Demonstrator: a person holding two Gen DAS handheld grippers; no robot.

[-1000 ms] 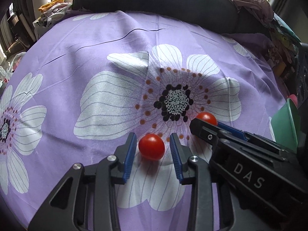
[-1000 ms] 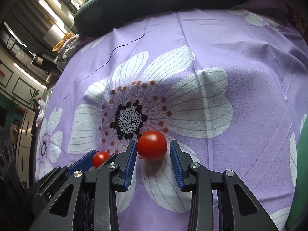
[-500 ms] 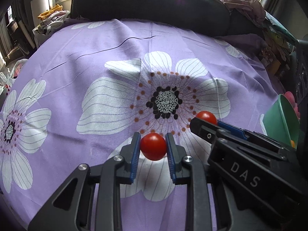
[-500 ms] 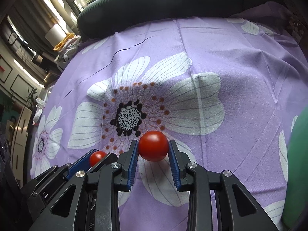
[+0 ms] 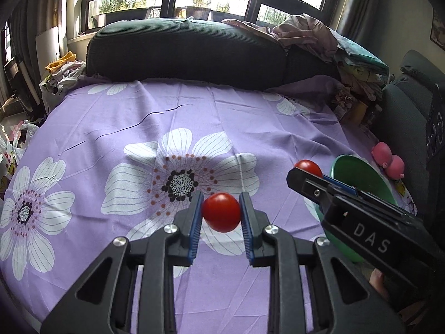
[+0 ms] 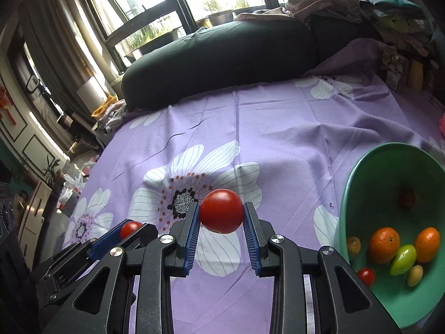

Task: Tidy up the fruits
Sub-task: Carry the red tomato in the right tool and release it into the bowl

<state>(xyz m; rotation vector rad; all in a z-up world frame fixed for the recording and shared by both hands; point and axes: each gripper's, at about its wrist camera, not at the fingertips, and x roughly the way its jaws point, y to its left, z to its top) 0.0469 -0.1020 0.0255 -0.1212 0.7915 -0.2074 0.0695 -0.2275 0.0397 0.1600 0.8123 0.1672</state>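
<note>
My left gripper (image 5: 221, 214) is shut on a small red tomato (image 5: 221, 212) and holds it above the purple flowered cloth (image 5: 139, 128). My right gripper (image 6: 221, 217) is shut on a larger red tomato (image 6: 221, 211), also lifted. Each gripper shows in the other's view: the right one (image 5: 307, 171) with its tomato (image 5: 308, 167), the left one (image 6: 133, 229) with its tomato (image 6: 130, 228). A green bowl (image 6: 361, 172) to the right holds two oranges (image 6: 383, 245), a green tomato (image 6: 403, 255) and several small fruits. Its rim (image 5: 361, 167) shows behind the right gripper.
A dark cushion (image 5: 183, 50) lies along the far edge of the cloth. A pile of clothes (image 5: 306, 33) sits at the back right. A pink toy (image 5: 388, 161) lies beyond the bowl. Bags and clutter (image 5: 16, 150) stand off the left edge.
Both grippers closed on their tomatoes and lifted them off the cloth. Both views tilted up, bringing the windows and the bowl's contents into sight.
</note>
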